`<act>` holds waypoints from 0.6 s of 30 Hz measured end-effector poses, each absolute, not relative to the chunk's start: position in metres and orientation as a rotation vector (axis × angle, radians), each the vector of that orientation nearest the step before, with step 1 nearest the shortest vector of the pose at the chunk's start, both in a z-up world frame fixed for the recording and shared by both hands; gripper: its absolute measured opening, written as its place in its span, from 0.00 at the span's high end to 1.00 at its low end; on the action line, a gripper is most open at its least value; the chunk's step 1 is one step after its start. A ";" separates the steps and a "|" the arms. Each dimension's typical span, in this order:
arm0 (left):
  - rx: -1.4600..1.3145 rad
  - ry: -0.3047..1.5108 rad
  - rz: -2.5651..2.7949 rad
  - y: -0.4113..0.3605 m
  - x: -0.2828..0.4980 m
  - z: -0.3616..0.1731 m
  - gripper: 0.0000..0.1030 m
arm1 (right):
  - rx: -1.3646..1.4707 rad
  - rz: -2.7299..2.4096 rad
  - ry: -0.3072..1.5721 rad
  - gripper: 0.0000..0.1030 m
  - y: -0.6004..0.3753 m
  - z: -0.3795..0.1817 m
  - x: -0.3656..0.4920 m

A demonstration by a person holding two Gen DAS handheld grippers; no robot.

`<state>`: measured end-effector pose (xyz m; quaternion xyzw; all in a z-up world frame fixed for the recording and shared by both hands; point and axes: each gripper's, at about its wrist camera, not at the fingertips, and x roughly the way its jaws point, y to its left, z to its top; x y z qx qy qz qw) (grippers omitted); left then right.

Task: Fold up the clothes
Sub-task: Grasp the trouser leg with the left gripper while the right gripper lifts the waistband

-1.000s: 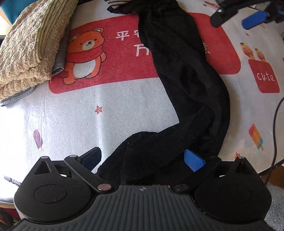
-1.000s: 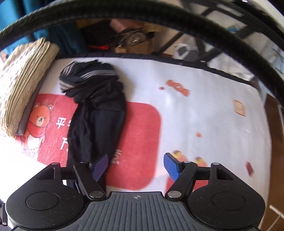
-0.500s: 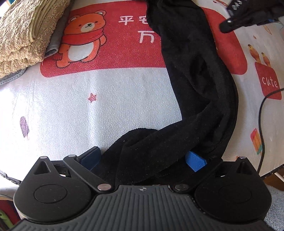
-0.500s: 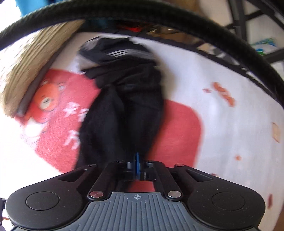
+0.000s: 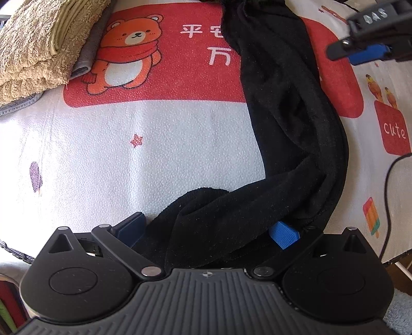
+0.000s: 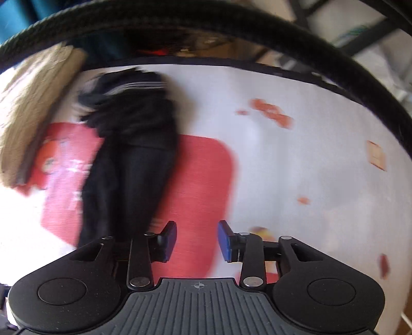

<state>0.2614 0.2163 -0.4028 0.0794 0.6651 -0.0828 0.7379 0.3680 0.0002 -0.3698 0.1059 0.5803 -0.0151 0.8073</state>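
A long black garment (image 5: pixel 291 123) lies stretched across the printed table mat (image 5: pixel 154 154), bending toward the near edge. Its near end lies between the wide-open fingers of my left gripper (image 5: pixel 208 229), which is not closed on it. In the blurred right wrist view the garment (image 6: pixel 134 154) runs away from me, with a striped end at the far side. My right gripper (image 6: pixel 197 241) is open and empty just right of the garment, above the red patch (image 6: pixel 200 180). It also shows in the left wrist view (image 5: pixel 365 51) at the top right.
A folded tan towel stack (image 5: pixel 38 43) on a grey cloth (image 5: pixel 87 59) sits at the far left; it also shows blurred in the right wrist view (image 6: pixel 31 110). A black cable (image 5: pixel 388 195) hangs at the right table edge. A black hoop (image 6: pixel 206 23) arcs overhead.
My right gripper was open, shut half a second ago, and is open again, shifted right off the garment. My left gripper moved forward so the garment's near end lies deeper between its fingers.
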 end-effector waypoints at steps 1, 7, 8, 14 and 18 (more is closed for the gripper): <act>0.171 1.463 -0.177 0.217 0.261 -0.403 0.00 | 0.226 -0.006 1.244 0.64 0.014 -0.370 0.376; 0.153 1.480 -0.148 0.220 0.256 -0.401 0.00 | 0.006 0.109 1.258 0.62 0.085 -0.388 0.410; 0.150 1.482 -0.143 0.220 0.255 -0.401 0.00 | -0.022 0.108 1.270 0.61 0.087 -0.392 0.409; 0.088 1.418 -0.138 0.228 0.244 -0.385 0.56 | 0.055 -0.009 1.243 0.88 0.034 -0.390 0.396; 0.023 1.404 -0.145 0.228 0.245 -0.380 0.82 | 0.255 -0.150 1.298 0.88 -0.027 -0.388 0.364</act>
